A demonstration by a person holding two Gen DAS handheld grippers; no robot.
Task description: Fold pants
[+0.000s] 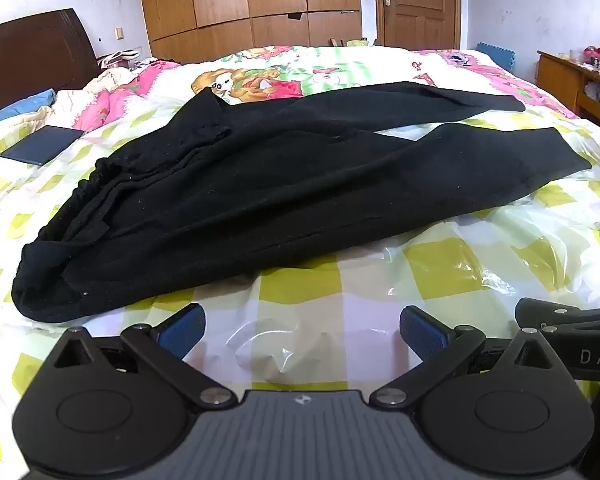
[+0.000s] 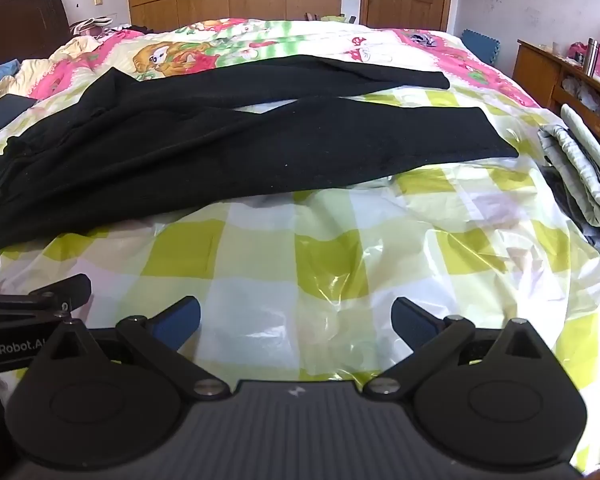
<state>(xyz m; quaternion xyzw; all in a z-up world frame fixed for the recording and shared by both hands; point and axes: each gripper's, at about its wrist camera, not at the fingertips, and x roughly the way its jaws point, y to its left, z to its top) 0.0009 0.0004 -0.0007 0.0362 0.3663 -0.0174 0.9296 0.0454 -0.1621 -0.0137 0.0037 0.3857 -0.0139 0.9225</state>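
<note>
Black pants (image 1: 260, 184) lie spread on the bed, waistband bunched at the left, two legs stretching to the right and apart at the cuffs. They also show in the right wrist view (image 2: 220, 144). My left gripper (image 1: 302, 330) is open and empty, hovering over the checked sheet just short of the pants' near edge. My right gripper (image 2: 296, 320) is open and empty, over the sheet below the near leg. Each gripper's side shows at the edge of the other's view.
The bed carries a yellow-checked plastic sheet (image 2: 328, 252) over a cartoon quilt (image 1: 260, 76). A dark flat book (image 1: 40, 145) lies at the left. Folded grey clothes (image 2: 580, 172) sit at the bed's right edge. A wooden shelf (image 2: 540, 68), wardrobe and door stand beyond.
</note>
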